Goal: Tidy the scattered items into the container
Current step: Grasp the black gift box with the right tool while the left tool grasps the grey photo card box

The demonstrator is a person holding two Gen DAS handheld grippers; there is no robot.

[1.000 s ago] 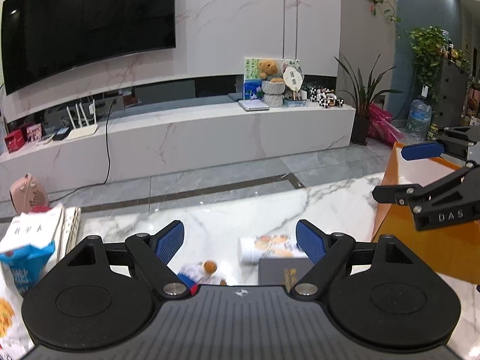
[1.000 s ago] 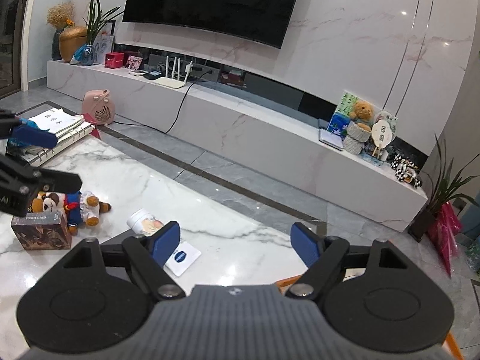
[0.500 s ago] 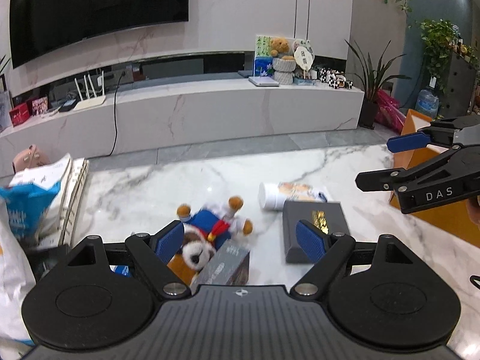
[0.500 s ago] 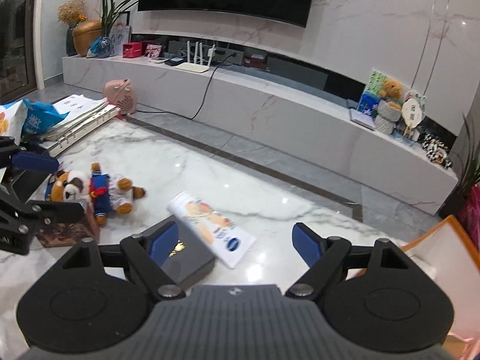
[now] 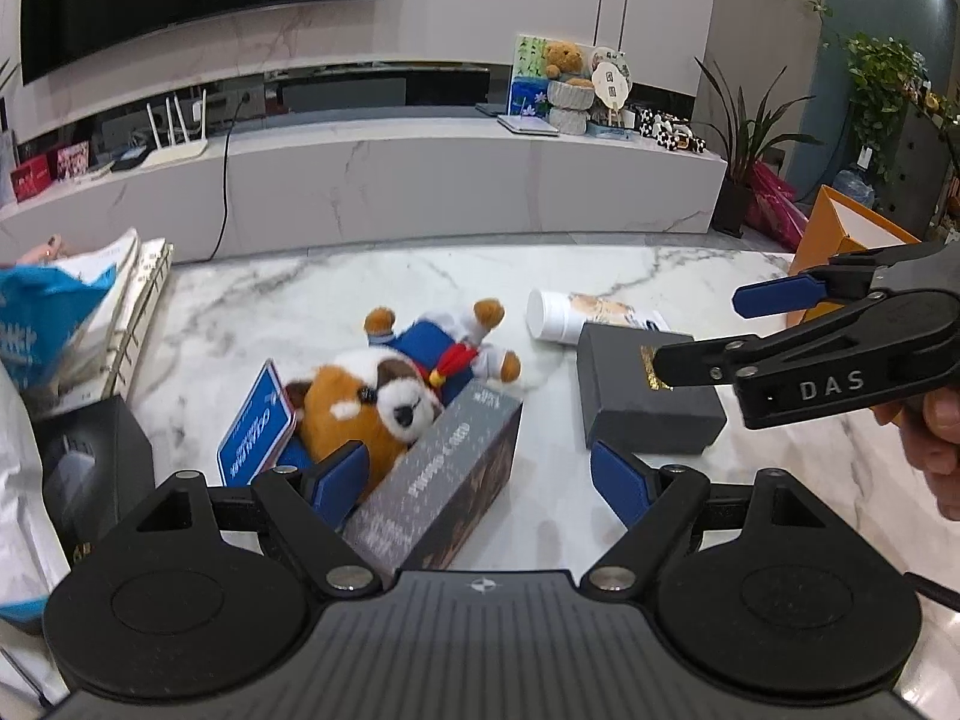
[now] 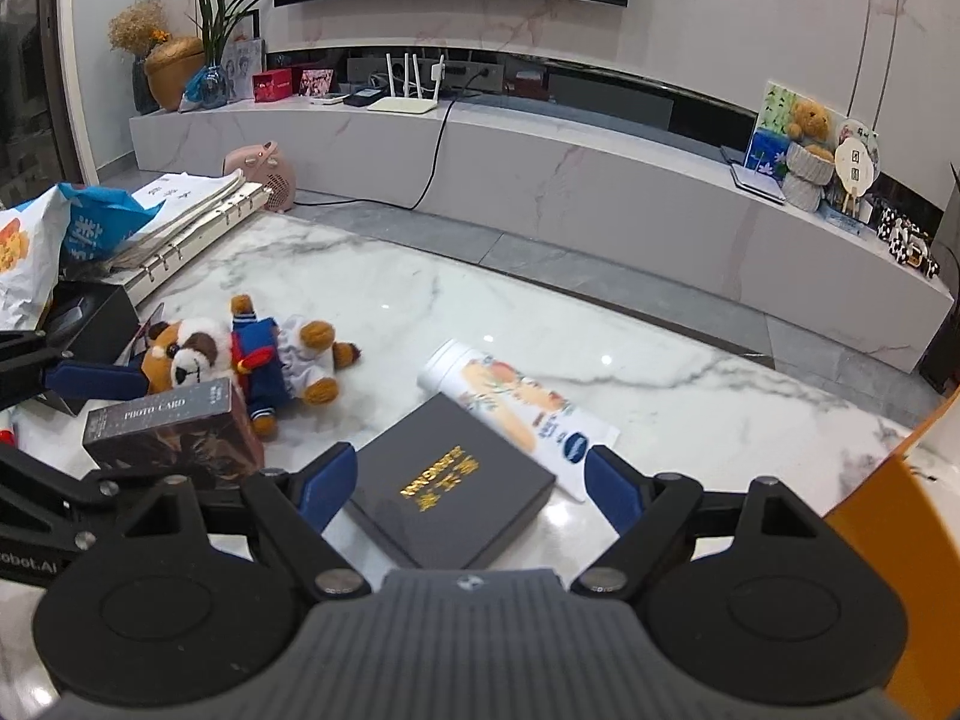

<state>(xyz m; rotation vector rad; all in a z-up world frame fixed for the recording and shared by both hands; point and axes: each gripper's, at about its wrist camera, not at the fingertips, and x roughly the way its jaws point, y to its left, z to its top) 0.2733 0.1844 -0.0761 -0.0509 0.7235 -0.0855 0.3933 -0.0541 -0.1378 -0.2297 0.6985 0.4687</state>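
On the marble table point(image 5: 288, 306) lie a plush animal in a blue outfit point(image 5: 396, 384), a grey photo-card box point(image 5: 444, 480), a blue card point(image 5: 255, 426), a black box with gold lettering point(image 5: 642, 396) and a white tube point(image 5: 558, 315). My left gripper point(image 5: 480, 483) hovers low over the photo-card box; its jaws are closing, its pads clear of the box. My right gripper point(image 6: 471, 483) stands open over the black box point(image 6: 456, 480), touching nothing. The orange container point(image 6: 888, 540) is at the right edge.
A ring binder with papers point(image 6: 198, 222), a blue and white bag point(image 6: 72, 228) and a black case point(image 5: 90, 456) crowd the table's left side. A hand point(image 5: 942, 444) holds the right gripper point(image 5: 699, 330). Beyond the table runs a long white TV bench point(image 5: 420, 180).
Both grippers have sunk toward the table and tipped downward. The photo-card box now sits between the left fingers, the black box between the right ones.
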